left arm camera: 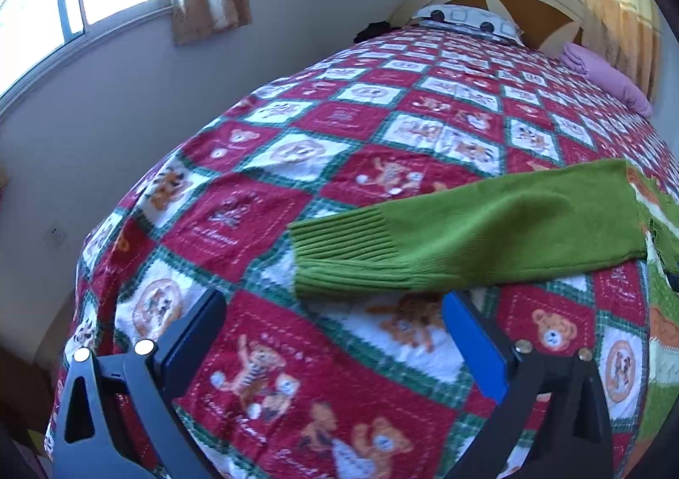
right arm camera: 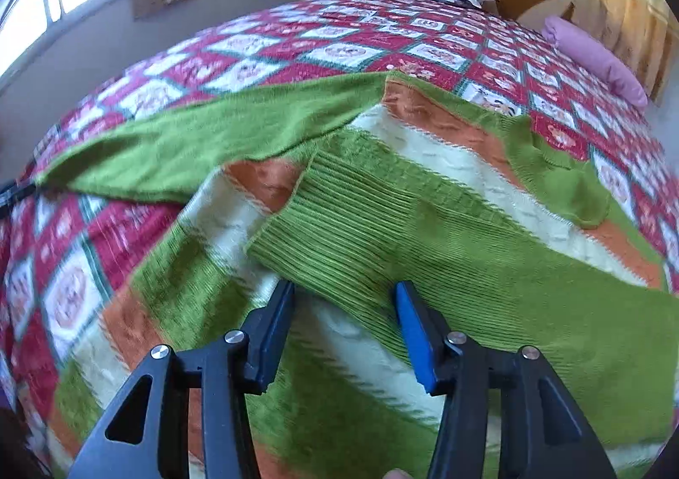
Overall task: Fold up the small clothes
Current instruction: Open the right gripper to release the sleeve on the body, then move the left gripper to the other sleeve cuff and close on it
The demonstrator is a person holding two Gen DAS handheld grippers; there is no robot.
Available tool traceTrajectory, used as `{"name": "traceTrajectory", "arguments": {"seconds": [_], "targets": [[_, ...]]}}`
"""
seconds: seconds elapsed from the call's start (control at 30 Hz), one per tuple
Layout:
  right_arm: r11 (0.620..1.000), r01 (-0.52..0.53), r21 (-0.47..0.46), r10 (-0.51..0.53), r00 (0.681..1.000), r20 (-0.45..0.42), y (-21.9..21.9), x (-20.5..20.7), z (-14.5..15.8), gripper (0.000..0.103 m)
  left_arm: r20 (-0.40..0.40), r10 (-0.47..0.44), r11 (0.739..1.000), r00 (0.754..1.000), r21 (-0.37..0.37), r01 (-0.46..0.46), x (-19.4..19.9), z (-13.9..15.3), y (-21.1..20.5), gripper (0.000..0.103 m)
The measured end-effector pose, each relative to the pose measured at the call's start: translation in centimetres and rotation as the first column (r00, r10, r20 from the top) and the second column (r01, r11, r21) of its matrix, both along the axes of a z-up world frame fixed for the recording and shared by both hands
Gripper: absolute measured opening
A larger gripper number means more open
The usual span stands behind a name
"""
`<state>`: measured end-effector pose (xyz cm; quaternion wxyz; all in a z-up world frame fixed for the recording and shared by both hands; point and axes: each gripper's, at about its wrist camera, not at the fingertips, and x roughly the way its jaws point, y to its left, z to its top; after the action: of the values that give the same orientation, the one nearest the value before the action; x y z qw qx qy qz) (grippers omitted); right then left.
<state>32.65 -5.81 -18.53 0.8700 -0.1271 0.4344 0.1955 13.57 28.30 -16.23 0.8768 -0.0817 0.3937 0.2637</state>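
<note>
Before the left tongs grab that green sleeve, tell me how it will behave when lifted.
The green sleeve is soft knit lying limp on the quilt, so it will probably droop either side of the pinch. Its ribbed cuff looks thicker and may grip better. The open left tongs would likely drag the attached sweater too.

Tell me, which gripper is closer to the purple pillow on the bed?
Neither clearly. The purple pillow lies far off by the headboard, up and right of both the left gripper and the right gripper.
</note>
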Motion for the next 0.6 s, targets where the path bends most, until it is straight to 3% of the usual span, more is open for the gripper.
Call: {"name": "traceTrajectory", "arguments": {"seconds": [0.27,0.43,0.6], "targets": [[0.998,-0.020,-0.051,0.024,0.996,0.080,0.7,-0.7,-0.2,0.052,0.047,0.070,0.997,0.996,-0.024,-0.069,-1.3,0.5,1.6,0.103],[0.998,-0.014,-0.062,0.020,0.995,0.096,0.8,-0.6,-0.2,0.052,0.073,0.109,0.990,0.991,-0.098,-0.101,-1.5,0.5,2.8,0.103],[0.995,-0.009,-0.095,0.021,0.993,0.118,1.2,-0.9,-0.4,0.053,0.063,0.106,0.987,0.992,-0.129,-0.097,-0.1,-0.2,3.2,0.086]]}}
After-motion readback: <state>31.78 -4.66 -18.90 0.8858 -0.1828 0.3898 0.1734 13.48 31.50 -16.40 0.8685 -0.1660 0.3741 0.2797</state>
